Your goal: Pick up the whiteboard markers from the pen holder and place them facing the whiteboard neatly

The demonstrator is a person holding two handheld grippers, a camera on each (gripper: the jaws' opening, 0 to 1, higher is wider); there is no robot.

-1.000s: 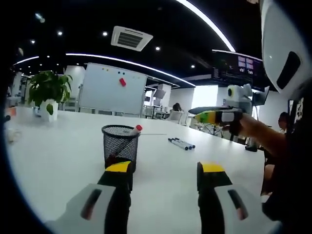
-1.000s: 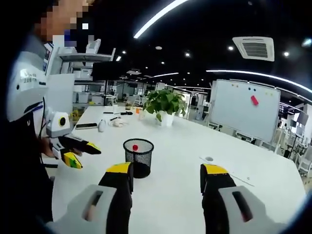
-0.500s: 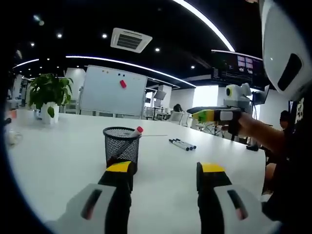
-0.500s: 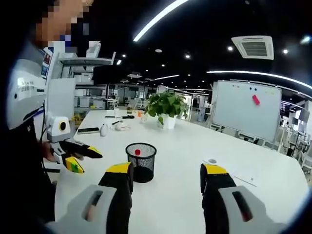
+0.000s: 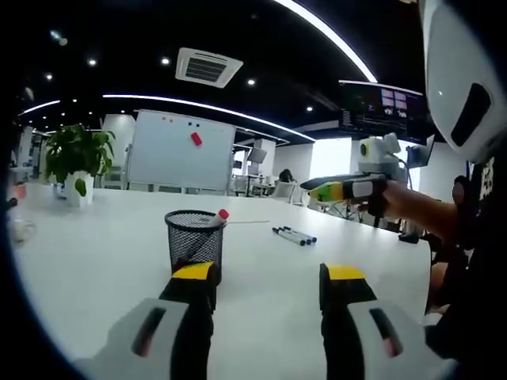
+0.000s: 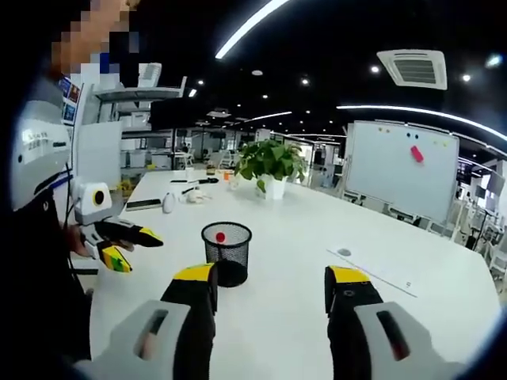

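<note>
A black mesh pen holder (image 5: 195,237) stands on the white table (image 5: 95,261), with one red-capped marker (image 5: 220,215) sticking out. Three markers (image 5: 295,235) lie farther right. Left gripper (image 5: 269,279) and right gripper (image 6: 271,281) have wide-open, empty jaws. The whiteboard (image 5: 184,152) stands far behind.

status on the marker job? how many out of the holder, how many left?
Done: a small row of markers already lies on the table past the pen holder; the exact count is hard to tell. In hand: nothing. The left gripper and right gripper are both open and empty, hovering short of the holder. Left: at least one red-capped marker is in the holder.
</note>
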